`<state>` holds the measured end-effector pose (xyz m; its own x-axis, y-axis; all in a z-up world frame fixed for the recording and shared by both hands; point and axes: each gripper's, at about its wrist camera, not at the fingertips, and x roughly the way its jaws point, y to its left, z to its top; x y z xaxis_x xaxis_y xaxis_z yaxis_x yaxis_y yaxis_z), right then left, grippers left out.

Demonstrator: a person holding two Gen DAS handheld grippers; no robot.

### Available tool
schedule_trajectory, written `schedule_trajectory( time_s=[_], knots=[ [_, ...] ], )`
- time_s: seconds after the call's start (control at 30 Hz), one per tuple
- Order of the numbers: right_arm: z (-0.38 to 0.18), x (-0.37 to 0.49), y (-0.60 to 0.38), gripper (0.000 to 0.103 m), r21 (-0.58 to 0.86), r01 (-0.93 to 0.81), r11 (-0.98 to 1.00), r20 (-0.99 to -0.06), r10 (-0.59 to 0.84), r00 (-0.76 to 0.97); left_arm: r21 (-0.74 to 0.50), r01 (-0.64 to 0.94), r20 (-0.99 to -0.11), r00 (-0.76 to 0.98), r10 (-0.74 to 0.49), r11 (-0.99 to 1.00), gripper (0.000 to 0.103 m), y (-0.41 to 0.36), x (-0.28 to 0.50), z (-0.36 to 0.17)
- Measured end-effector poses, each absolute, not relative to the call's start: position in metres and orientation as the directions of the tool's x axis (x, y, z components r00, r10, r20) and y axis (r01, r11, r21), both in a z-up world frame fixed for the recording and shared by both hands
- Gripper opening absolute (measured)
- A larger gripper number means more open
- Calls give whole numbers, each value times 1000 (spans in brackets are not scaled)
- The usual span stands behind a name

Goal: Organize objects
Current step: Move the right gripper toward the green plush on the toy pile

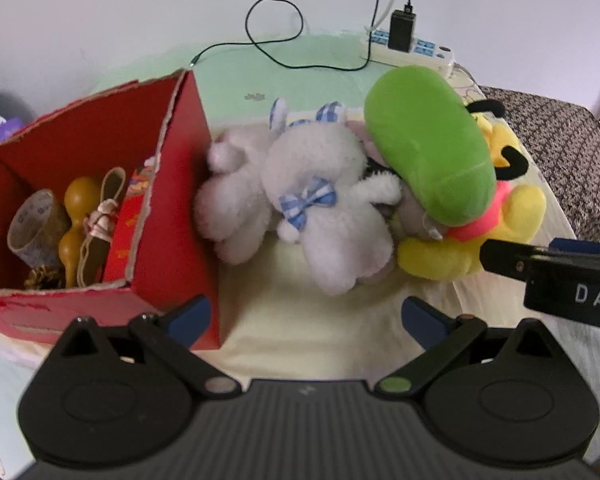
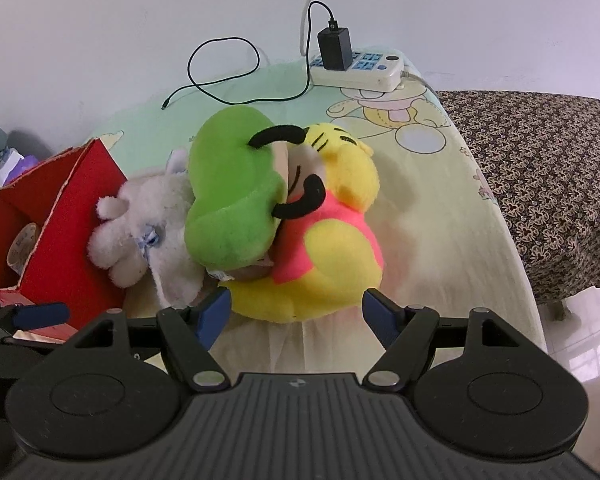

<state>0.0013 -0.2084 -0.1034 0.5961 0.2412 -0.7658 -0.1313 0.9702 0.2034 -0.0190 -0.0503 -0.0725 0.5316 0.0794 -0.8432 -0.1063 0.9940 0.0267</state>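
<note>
Now | yellow plush (image 2: 332,256) just ahead of right hand-held gripper (image 2: 296,320) | jaws spread, empty

Red box (image 1: 168,216), green plush (image 1: 428,152), yellow bear (image 2: 332,264).

Red box (image 1: 172,216): lower left corner cut off at 9 o'clock edge. Grey plush (image 1: 416,216): mostly hidden beneath green plush (image 1: 428,148). Right gripper (image 1: 548,276): cut off at 3 o'clock. Box contents (image 1: 72,224): partly hidden, unidentifiable.
</note>
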Motion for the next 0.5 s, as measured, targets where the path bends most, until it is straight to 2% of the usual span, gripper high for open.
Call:
schedule_trajectory(
  time_s=[0.5],
  knots=[
    [-110, 4, -213, 75, 199, -147, 969, -772, 248, 585, 46, -134, -864, 492, 107, 990, 101, -55, -10, -86]
  ],
)
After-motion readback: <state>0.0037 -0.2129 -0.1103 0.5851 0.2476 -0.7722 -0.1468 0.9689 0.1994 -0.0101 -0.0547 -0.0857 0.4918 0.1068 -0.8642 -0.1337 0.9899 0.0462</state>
